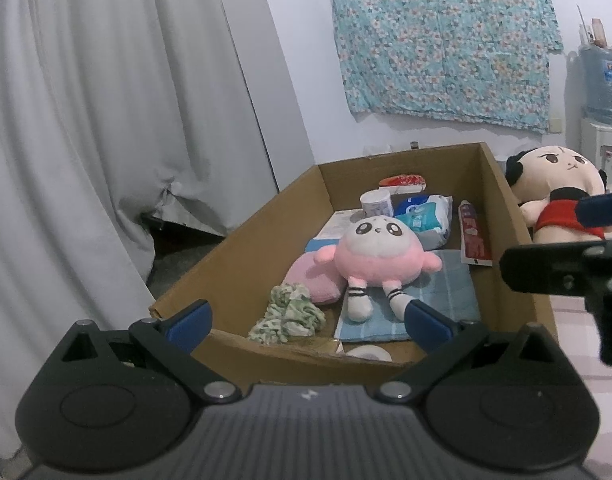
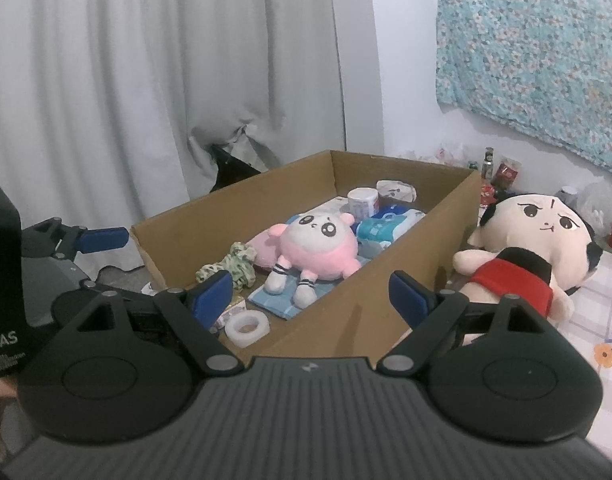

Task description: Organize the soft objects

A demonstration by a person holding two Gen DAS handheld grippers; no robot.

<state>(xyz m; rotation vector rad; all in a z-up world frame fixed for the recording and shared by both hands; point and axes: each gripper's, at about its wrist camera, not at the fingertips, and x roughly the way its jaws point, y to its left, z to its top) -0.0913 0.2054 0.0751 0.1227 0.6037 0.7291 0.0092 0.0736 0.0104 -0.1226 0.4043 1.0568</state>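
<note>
A pink-and-white plush (image 1: 379,254) (image 2: 313,248) lies on a blue cloth (image 1: 437,300) (image 2: 284,296) inside a cardboard box (image 1: 242,248) (image 2: 385,280). Beside it are a pink cushion (image 1: 309,280) and a green-white scrunchie (image 1: 290,314) (image 2: 234,266). A big cream plush (image 1: 557,188) (image 2: 533,248) in red shorts lies outside the box, to its right. My left gripper (image 1: 307,326) hangs open at the box's near edge, empty. My right gripper (image 2: 309,294) is open too, over the box's near right corner, with nothing between its fingers.
The box also holds tissue packs (image 1: 421,216), a small can (image 1: 375,202), a toothpaste carton (image 1: 473,236) and a tape roll (image 2: 248,328). Grey curtains (image 1: 106,120) hang on the left. Bottles (image 2: 501,176) and a water dispenser (image 1: 601,92) stand by the wall.
</note>
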